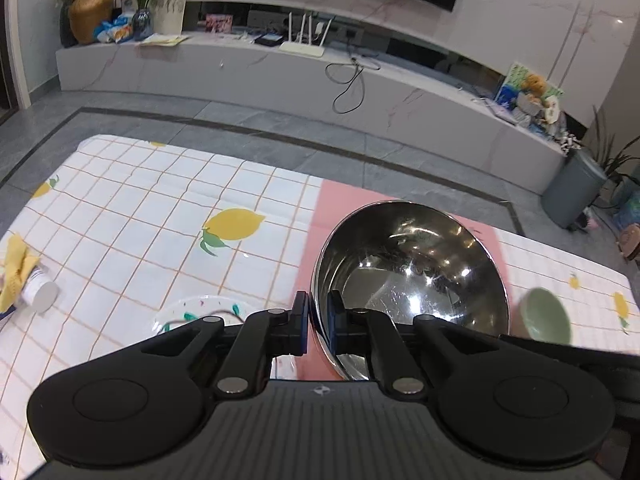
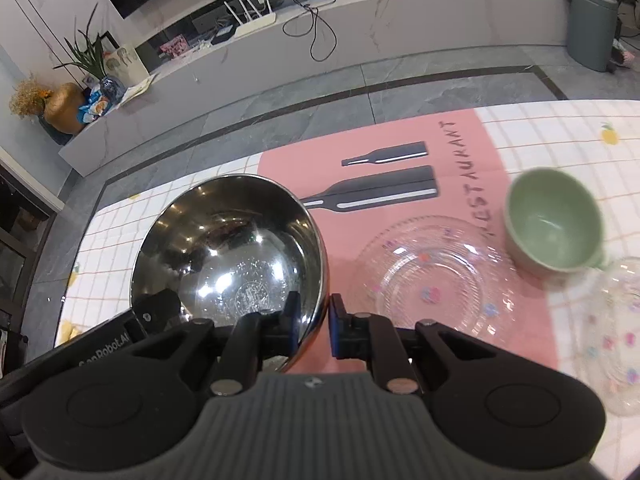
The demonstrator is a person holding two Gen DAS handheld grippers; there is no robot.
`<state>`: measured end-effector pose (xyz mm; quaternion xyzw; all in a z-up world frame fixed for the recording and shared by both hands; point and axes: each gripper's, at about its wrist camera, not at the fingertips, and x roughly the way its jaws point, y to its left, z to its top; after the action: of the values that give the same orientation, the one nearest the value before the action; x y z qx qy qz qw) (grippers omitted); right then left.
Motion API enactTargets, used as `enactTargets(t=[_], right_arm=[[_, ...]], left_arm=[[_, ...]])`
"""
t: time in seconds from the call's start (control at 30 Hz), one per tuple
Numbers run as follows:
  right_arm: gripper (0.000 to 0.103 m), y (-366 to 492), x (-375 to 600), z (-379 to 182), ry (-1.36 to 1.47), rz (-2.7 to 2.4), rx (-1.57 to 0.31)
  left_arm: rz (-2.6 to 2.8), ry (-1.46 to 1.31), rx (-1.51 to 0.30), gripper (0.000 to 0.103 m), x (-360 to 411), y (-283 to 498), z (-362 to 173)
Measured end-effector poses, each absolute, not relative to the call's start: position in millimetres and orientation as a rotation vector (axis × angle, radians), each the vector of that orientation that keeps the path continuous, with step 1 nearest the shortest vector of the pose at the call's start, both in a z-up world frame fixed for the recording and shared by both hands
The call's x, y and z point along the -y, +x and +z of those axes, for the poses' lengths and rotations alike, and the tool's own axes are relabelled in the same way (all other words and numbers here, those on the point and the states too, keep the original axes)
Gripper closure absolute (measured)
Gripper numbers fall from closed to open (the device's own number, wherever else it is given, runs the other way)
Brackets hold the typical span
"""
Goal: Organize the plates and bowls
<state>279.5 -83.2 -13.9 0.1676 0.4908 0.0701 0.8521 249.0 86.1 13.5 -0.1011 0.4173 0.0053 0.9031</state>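
Note:
A shiny steel bowl (image 1: 412,264) is held between both grippers above the pink placemat (image 2: 400,140). My left gripper (image 1: 318,320) is shut on its left rim. My right gripper (image 2: 314,322) is shut on the steel bowl's (image 2: 228,248) right rim. A clear glass plate (image 2: 436,276) with coloured dots lies on the placemat to the right. A green bowl (image 2: 554,224) stands beyond it; it also shows in the left wrist view (image 1: 546,314). Another clear glass dish (image 2: 616,336) sits at the far right. A painted glass plate (image 1: 200,312) lies left of the left gripper.
The table carries a checked lemon-print cloth (image 1: 160,208). A white bottle (image 1: 40,292) and yellow cloth (image 1: 16,268) lie at its left edge. Beyond the table are grey floor tiles, a marble TV bench (image 1: 280,76) and a grey bin (image 2: 592,28).

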Motion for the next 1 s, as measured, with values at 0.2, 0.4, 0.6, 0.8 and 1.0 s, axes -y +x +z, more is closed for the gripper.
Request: enactTargets(t=[0.2, 0.4, 0.6, 0.8, 1.0], right_arm=[[0.092, 224.4, 97.2, 17.3, 0.355, 0.158, -1.007], [0.092, 160.5, 105.8, 34.9, 0.375, 0.197, -1.009], [0.091, 109.5, 117.8, 35.3, 0.422, 0.235, -1.035], [0.091, 78.4, 132.4, 23.3, 0.437, 0.233, -1.063], [0.091, 66.8, 134.7, 0.8, 0.401, 0.216, -1.114]], left_arm=[[0.002, -0.225, -0.850, 0.093, -81.7, 196.7, 33.9], [0.006, -0.201, -0.839, 0.093, -77.3, 143.3, 53.9], [0.010, -0.258, -0.862, 0.093, -82.3, 100.6, 51.3], [0.004, -0.315, -0.920, 0.093, -80.1, 74.0, 31.6], [0.020, -0.303, -0.974, 0.094, -73.5, 61.6, 9.8]])
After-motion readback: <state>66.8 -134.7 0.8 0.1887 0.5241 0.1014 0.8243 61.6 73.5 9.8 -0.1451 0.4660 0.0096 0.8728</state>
